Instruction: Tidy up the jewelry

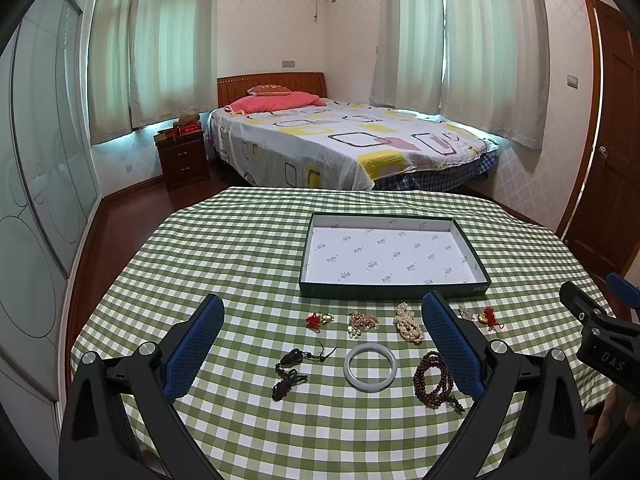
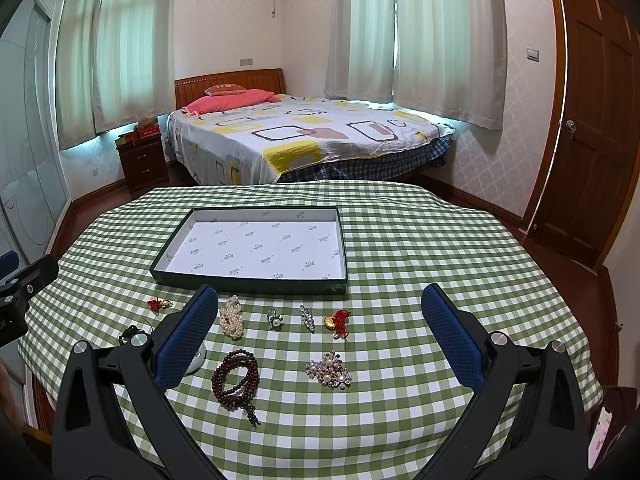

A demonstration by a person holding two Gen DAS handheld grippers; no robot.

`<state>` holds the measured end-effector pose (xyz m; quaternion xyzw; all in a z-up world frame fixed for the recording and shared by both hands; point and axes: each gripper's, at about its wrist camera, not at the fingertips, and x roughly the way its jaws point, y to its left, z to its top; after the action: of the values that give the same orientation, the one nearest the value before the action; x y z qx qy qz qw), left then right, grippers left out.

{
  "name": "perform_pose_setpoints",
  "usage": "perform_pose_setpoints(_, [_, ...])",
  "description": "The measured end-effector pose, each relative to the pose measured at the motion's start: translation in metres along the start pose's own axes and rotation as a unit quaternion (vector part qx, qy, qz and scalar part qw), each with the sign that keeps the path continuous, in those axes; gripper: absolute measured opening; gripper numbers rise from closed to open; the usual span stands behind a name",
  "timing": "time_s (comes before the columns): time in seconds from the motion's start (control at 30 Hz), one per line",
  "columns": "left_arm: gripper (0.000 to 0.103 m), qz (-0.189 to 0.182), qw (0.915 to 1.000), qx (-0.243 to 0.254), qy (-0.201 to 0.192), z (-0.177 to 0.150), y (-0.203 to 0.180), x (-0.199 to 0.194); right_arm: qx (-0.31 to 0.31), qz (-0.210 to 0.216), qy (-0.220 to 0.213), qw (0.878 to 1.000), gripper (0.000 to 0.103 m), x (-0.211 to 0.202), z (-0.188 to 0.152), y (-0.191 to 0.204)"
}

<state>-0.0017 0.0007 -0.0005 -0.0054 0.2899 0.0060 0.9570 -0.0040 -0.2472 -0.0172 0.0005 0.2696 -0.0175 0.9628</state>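
While both grippers hover above it with nothing between their blue pads, the jewelry lies spread on a green-and-white checked tablecloth (image 1: 248, 248), all of it on the near side of a shallow dark green box (image 1: 390, 254) with a white printed lining. Nothing lies inside the box.

Just in front of the box runs a row of small pieces: a red knot charm with gold (image 1: 319, 320), a cluster of small pale beads (image 1: 362, 322), a heap of pearl strands (image 1: 408, 322), a pearl ring (image 2: 275, 319), a slim rhinestone clip (image 2: 307, 318), and a second red cord charm with a gold piece (image 2: 339, 323). Nearer than that row, farther from the box, lie a dark pendant on a cord (image 1: 292, 368), a pale jade-like bangle (image 1: 371, 366), a coil of dark red wooden beads (image 1: 434, 374), and a pearl-and-rhinestone brooch (image 2: 329, 370). The pieces rest apart from one another.

The left gripper (image 1: 324, 346) is held over the bangle and pendant, jaws spread wide. The right gripper (image 2: 320, 340) is held over the brooch and clip, jaws likewise spread wide.

Beyond the box and table stands a bed (image 1: 344, 140) with a patterned sheet, a wooden nightstand (image 1: 182, 156) beside it, curtained windows (image 1: 160, 40), and a brown door (image 2: 596, 120).
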Motion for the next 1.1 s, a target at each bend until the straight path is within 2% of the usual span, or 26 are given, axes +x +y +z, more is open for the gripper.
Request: perform_pose_setpoints(1.1, [0.096, 0.003, 1.0, 0.0, 0.007, -0.0035, 0.001, 0.0038, -0.002, 0.001, 0.001, 1.0, 0.099, -0.0022, 0.0006, 0.0038])
